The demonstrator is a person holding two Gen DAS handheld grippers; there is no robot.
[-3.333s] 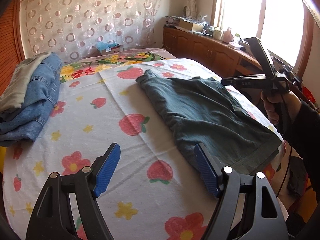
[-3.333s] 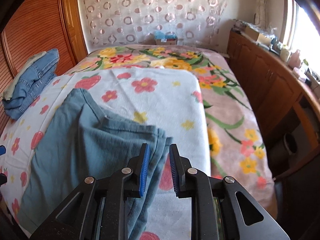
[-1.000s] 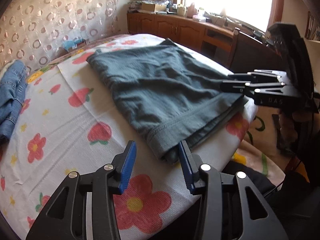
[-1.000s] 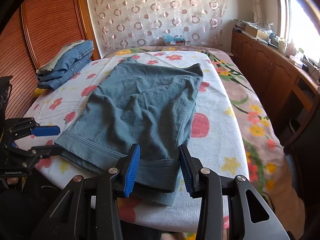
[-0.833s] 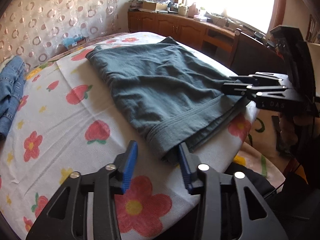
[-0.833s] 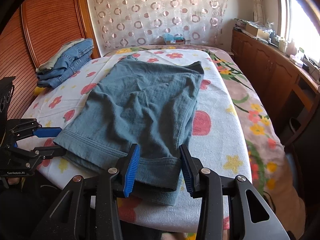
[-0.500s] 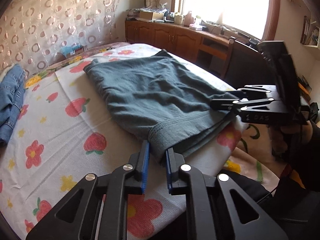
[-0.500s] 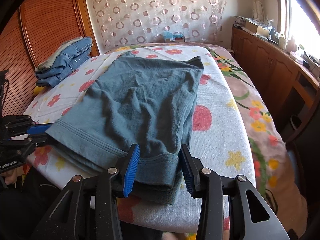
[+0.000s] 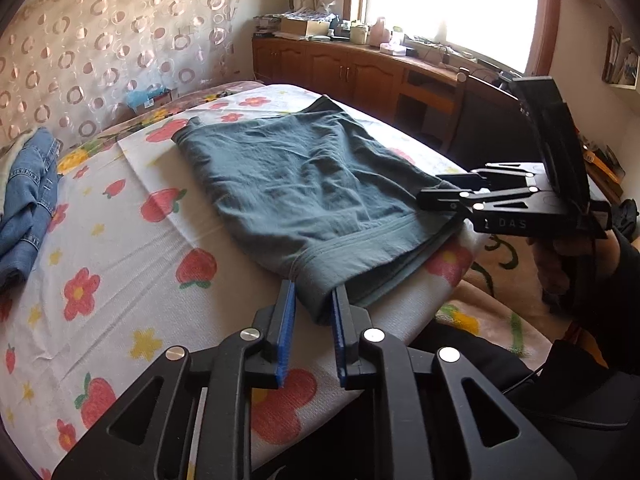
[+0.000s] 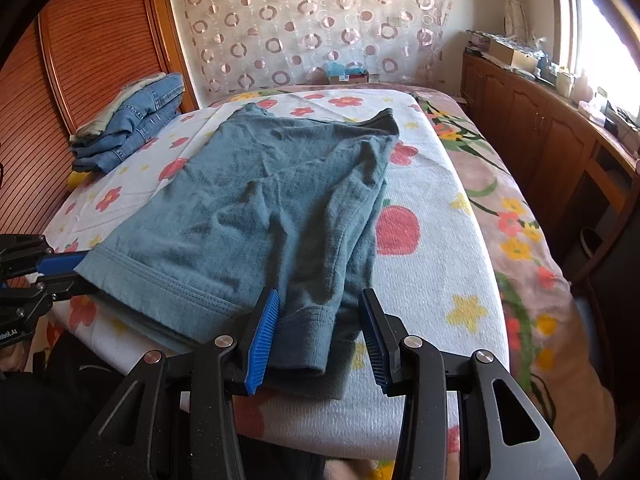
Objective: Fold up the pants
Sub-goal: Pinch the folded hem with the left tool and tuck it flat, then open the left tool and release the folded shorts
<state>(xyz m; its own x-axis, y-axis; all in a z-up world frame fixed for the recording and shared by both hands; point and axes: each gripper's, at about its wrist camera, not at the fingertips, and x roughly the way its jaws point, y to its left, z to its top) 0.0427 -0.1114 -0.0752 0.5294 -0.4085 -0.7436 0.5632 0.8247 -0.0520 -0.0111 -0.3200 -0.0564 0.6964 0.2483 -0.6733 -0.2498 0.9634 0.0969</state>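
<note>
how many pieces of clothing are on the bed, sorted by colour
teal green pants: 1
blue denim jeans: 1
pale garment on top of the jeans: 1
total: 3

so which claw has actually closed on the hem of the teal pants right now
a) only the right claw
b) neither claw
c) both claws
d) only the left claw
d: the left claw pinches a hem corner of the teal pants between its blue pads, while the right claw stands wide open around the other corner, with a clear gap at its right pad.
</note>
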